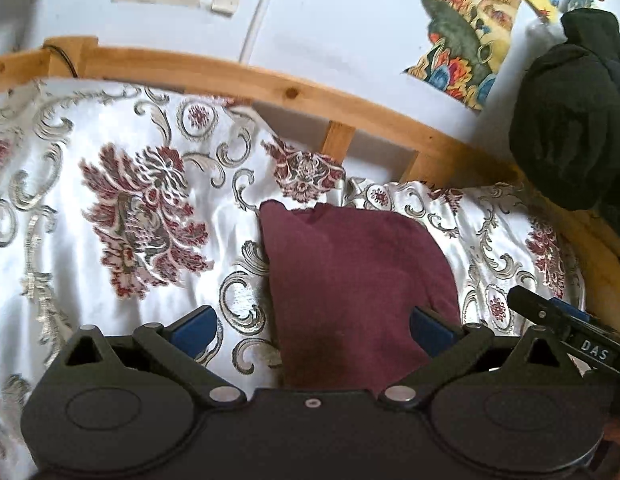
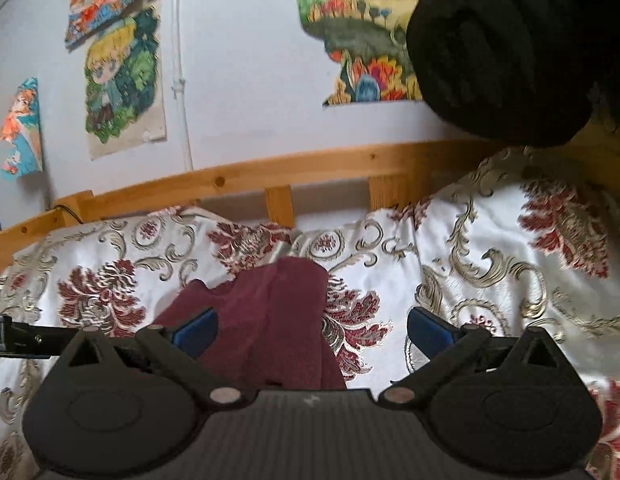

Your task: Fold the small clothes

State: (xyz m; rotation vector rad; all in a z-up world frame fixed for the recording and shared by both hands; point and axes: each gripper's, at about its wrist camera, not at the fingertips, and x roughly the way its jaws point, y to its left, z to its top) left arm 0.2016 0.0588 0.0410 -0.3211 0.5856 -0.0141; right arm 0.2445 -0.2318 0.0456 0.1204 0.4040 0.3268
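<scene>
**One maroon cloth on the bed, both grippers released**

One folded maroon cloth (image 1: 349, 280) lies on the flowered bedspread (image 1: 110, 240), near the wooden bed rail (image 1: 270, 84). The left gripper (image 1: 313, 324) hangs above it with jaws spread wide, grasping nothing. The right gripper (image 2: 311, 326) is also spread wide and empty. One black garment (image 2: 509, 48) hangs at the right. Five pictures (image 2: 124, 80) are on the wall.

The maroon garment (image 1: 349, 280) is showing a matt, finely knitted cloth, lying on a bedspread (image 1: 90, 272) of glossy satin-like fabric with raised woven flowers and scrolls. The bed rail (image 1: 238, 76) is showing bare knotty pine, and the left tool (image 1: 313, 325) is showing matt black plastic, blue pads (image 1: 196, 326) and shiny metal rivets.
</scene>
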